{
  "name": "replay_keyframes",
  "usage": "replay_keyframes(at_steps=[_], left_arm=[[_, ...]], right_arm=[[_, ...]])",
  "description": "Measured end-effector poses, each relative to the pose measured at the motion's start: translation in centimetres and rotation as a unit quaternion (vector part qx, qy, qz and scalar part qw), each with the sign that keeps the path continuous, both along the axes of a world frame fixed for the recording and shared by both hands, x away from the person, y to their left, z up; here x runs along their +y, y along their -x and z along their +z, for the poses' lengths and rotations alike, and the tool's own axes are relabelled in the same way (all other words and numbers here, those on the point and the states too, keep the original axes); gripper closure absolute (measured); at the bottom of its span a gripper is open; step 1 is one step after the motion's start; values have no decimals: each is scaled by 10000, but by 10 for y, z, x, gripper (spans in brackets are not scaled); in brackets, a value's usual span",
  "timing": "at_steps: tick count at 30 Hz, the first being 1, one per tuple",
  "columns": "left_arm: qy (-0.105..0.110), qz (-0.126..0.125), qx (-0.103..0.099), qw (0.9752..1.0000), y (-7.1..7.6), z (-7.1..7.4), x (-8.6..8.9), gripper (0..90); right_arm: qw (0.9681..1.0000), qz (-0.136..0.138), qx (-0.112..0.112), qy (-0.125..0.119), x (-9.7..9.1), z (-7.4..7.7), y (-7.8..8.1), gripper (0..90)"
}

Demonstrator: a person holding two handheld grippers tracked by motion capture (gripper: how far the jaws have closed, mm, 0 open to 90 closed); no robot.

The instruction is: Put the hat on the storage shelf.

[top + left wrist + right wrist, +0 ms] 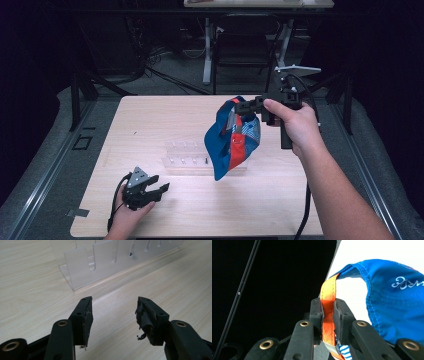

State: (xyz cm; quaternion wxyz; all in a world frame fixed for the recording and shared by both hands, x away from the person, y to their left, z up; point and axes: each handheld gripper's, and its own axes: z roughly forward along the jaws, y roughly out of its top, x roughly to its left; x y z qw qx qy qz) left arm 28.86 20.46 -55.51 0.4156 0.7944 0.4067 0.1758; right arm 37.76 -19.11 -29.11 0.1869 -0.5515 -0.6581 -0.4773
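A blue cap (232,140) with orange and striped panels hangs in the air over the right middle of the table. My right gripper (245,106) holds it from the right, up high. In the right gripper view the jaws (328,312) are shut on the cap's orange strap (328,290), and the blue crown (392,310) hangs to the right. A clear plastic rack (187,157) with slots stands on the table below and left of the cap. My left gripper (159,184) rests low near the front left, open and empty (113,312), facing the rack (100,265).
The light wooden table (150,120) ends close in front of my left hand. Behind its far edge stand a dark chair (240,45) and white desk legs (207,50). A cable (305,210) trails from my right forearm over the front edge.
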Motion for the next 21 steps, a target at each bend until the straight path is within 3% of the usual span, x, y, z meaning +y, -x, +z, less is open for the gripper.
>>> replay_keyframes(at_steps=[9,21], left_arm=[[88,-138,-264,9995,2,22,-18,451],[187,-518,-537,9970,-2,47,-61,446]], right_arm=[[10000,-51,30,-16,6,-3,-6,781],[9999,-121,28,-44,11,-6,-15,781]])
